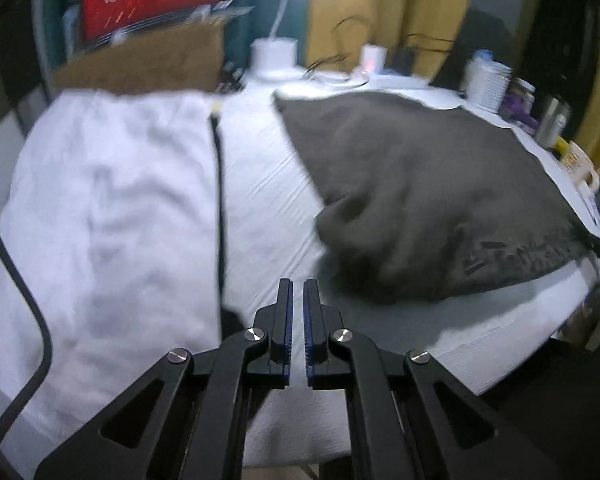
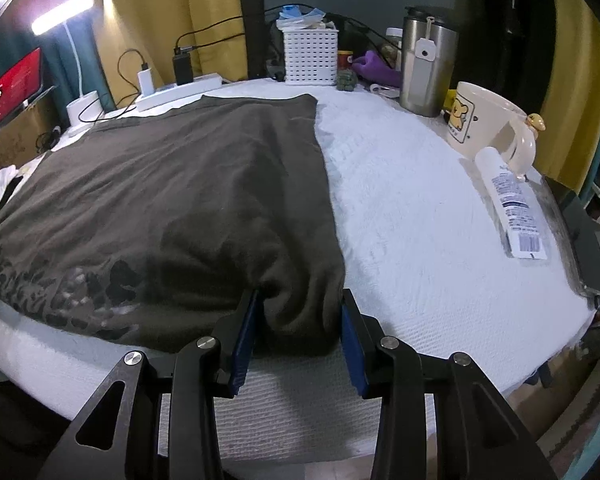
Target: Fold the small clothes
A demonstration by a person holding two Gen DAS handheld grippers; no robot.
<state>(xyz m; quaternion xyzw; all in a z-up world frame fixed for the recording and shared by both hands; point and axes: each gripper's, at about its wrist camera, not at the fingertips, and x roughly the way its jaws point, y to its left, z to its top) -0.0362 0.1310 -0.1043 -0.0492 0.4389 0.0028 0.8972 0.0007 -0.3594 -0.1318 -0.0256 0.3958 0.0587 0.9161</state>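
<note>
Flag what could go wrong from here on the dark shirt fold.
1. The left gripper is shut on nothing, so the dark grey T-shirt hangs on one corner and may fold skewed.
2. The right gripper pinches a thick bunch; layers could slip.
3. The lotion tube and cartoon mug lie right of the shirt; a wide swing may hit them.

dk grey-brown garment (image 2: 172,196) | flat on white cover, near corner bunched | white garment (image 1: 108,208) flat beside
</note>
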